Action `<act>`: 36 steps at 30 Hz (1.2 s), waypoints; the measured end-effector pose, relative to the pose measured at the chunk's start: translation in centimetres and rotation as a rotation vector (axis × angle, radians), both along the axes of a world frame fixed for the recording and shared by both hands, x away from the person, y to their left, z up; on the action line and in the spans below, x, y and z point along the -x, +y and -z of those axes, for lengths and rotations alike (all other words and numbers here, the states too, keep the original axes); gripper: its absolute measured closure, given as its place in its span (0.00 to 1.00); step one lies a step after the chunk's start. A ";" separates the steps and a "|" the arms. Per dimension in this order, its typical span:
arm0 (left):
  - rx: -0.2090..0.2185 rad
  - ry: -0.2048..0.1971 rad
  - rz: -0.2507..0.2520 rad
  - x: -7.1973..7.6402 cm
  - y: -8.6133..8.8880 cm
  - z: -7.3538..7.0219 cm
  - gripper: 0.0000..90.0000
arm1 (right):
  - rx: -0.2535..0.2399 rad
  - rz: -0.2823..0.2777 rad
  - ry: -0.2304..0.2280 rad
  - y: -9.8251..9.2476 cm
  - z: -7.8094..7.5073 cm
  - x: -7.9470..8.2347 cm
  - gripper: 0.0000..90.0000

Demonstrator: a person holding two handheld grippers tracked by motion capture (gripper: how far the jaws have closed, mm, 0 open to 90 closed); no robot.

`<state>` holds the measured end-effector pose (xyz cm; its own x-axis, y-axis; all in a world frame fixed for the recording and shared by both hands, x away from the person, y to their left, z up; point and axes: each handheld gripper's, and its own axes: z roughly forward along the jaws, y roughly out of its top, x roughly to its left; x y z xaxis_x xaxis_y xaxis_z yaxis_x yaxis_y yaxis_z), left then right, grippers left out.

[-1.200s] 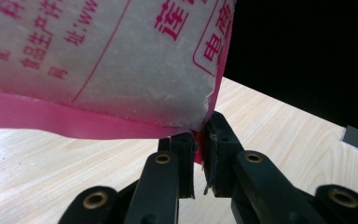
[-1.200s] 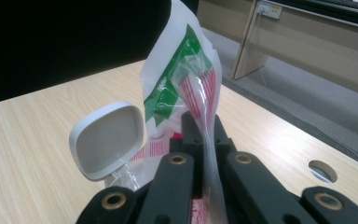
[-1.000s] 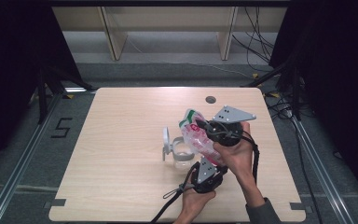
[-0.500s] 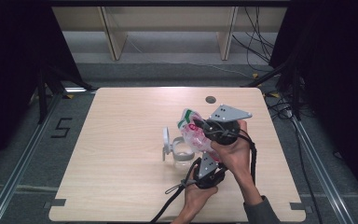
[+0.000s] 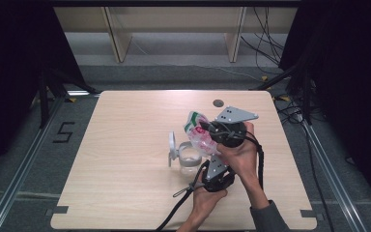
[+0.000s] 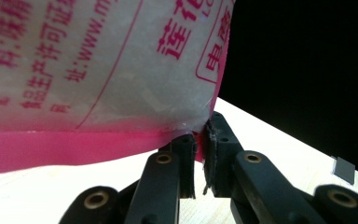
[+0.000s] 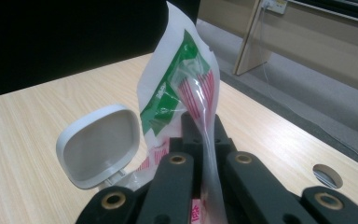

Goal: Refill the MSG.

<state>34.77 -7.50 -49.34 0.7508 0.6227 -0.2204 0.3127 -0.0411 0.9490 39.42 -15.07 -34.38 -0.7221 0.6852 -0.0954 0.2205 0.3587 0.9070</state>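
A pale wooden table (image 5: 125, 159) stood in a dark bay with shelving behind it; in the high view the person's two hands met at about four o'clock of its centre. The right gripper (image 5: 211, 129) sat toward twelve o'clock of the left gripper (image 5: 211, 160), both clamped on a printed plastic bag (image 5: 198, 135) held up over a clear container (image 5: 189, 157) whose white lid (image 5: 172, 145) stood hinged open at its nine o'clock side. Since a second earlier the pair had shifted only slightly, the bag staying taut between them, so the work probably remained at pulling the bag open over the container. In the left gripper view its jaws were pressed together on the bag's pink sealed edge (image 6: 121, 140), the bag filling ten o'clock. In the right gripper view the jaws were shut on the bag's (image 7: 186, 84) green-and-red top, the lid (image 7: 98, 144) at nine o'clock, a round table hole (image 7: 327, 175) at four o'clock. Nothing blocked the container except the open lid close beside the bag.
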 end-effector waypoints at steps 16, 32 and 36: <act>-0.007 0.009 0.006 -0.9 0.2 -0.1 0.92 | -0.001 -0.015 0.009 0.2 0.2 -0.3 1.00; 0.071 0.017 0.001 -1.0 -0.3 -0.3 0.92 | 0.019 -0.025 0.009 0.5 0.2 -0.9 1.00; 0.073 0.014 0.002 -0.9 -0.4 -0.3 0.92 | 0.010 -0.012 0.020 0.6 0.3 -1.1 1.00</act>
<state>35.66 -7.90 -49.07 0.7486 0.6030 -0.2756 0.3262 0.0269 0.9449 40.52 -14.50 -34.73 -0.7323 0.6753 -0.0877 0.2338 0.3703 0.8990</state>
